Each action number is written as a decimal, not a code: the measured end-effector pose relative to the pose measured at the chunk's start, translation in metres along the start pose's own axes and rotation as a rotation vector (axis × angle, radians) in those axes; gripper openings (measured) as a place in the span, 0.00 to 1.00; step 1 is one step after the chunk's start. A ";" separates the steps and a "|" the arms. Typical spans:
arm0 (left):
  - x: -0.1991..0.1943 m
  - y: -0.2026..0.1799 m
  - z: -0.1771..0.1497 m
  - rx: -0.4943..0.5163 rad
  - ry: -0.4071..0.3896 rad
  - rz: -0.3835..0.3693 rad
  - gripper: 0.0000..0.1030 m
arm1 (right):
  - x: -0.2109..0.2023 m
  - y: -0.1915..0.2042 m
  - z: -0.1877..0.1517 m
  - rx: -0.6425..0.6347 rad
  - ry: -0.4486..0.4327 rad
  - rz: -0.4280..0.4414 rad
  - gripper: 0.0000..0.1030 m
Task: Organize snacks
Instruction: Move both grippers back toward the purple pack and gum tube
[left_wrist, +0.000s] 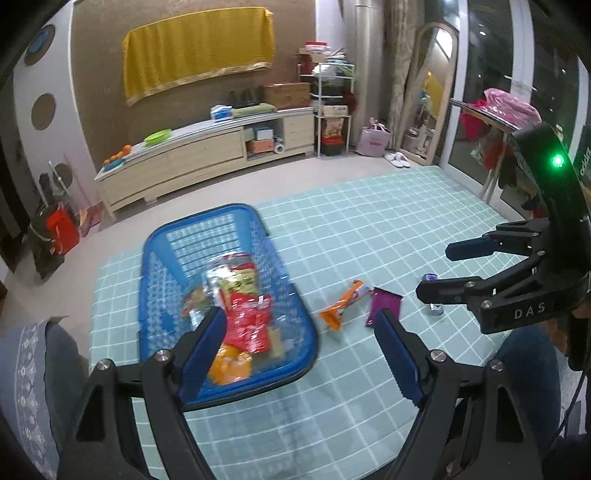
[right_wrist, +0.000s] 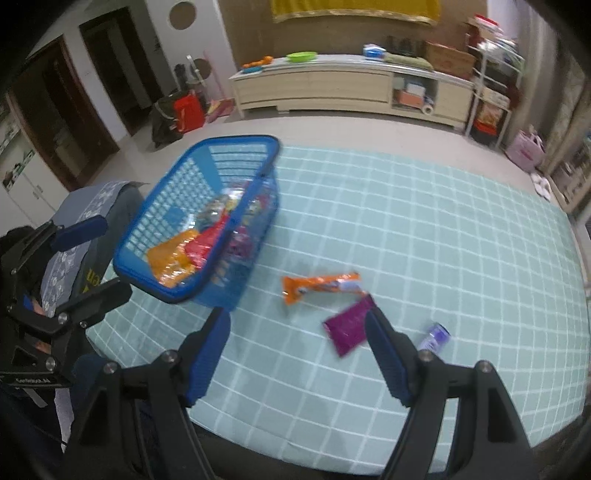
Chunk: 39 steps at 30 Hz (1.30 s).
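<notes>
A blue slatted plastic basket (left_wrist: 173, 258) sits on a pale green checked mat (left_wrist: 369, 229), already heaped with crinkly red, orange and yellow snack packets (left_wrist: 247, 317). Just beside it on the mat lie an orange wrapper (right_wrist: 319, 285), a flat purple packet (right_wrist: 349, 325) touching its end, and a small purple-and-white item (right_wrist: 435, 335) a little apart. The left tongs (left_wrist: 299, 332) hang spread and empty over the basket's near corner; the right tongs (right_wrist: 297, 328) are spread too, empty, above the purple packet. A long low cream sideboard (left_wrist: 207, 155) lines the far wall.
</notes>
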<state>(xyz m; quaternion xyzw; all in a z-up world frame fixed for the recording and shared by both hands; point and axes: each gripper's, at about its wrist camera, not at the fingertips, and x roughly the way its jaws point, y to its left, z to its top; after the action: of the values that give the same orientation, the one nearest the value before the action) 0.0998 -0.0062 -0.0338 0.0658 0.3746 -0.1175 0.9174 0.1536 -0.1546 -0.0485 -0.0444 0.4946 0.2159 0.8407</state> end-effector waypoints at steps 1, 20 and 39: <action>0.003 -0.005 0.002 0.004 0.002 -0.007 0.78 | -0.001 -0.006 -0.002 0.014 0.000 -0.004 0.77; 0.090 -0.098 -0.002 0.094 0.125 -0.145 0.78 | 0.011 -0.105 -0.061 0.191 -0.001 -0.113 0.77; 0.212 -0.120 -0.005 0.122 0.306 -0.156 0.78 | 0.081 -0.152 -0.077 0.279 0.051 -0.137 0.77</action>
<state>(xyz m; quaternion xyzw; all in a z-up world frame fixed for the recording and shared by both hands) 0.2120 -0.1559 -0.1902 0.1093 0.5061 -0.1994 0.8320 0.1867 -0.2884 -0.1781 0.0340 0.5370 0.0861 0.8385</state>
